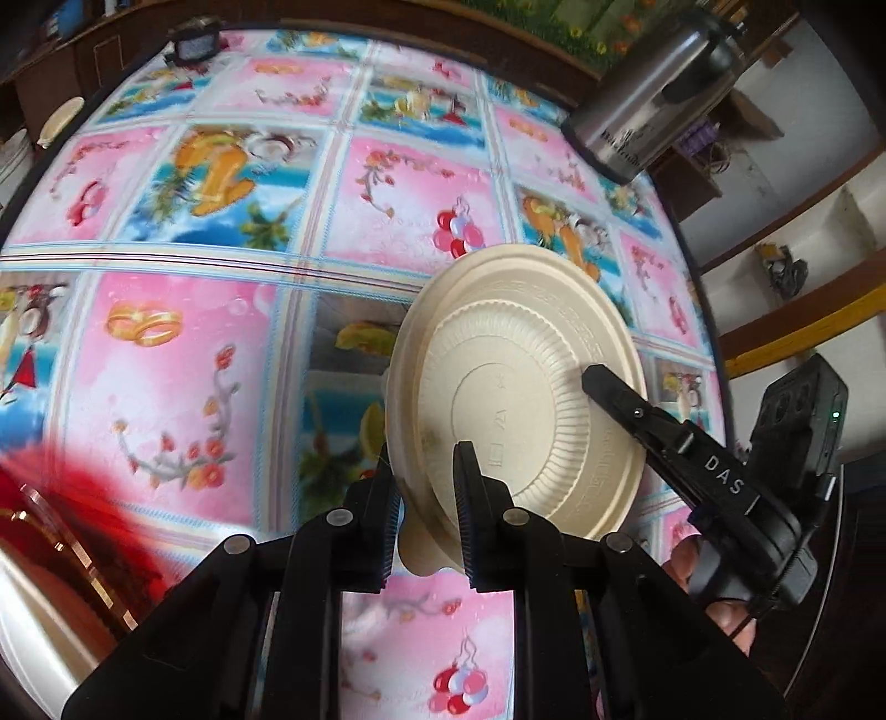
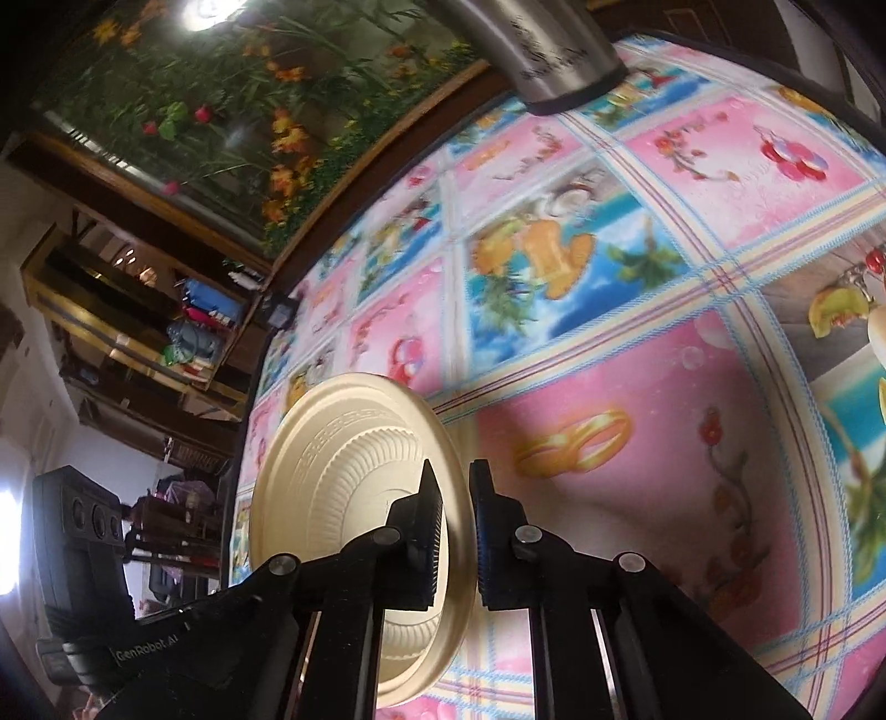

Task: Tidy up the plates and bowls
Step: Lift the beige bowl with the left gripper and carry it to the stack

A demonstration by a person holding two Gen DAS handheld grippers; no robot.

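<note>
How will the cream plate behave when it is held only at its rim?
The plate looks thin and moulded, so probably light and slightly flexible. Both the left gripper and right gripper pinch its rim, suggesting one grip might let it pivot.

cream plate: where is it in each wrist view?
Left wrist: cream plate lower centre-right, tilted on edge, underside showing, rim in the left gripper.
Right wrist: plate lower left, rim in the right gripper.
Shared landmark: steel flask, top right in left, top centre in right.
</note>
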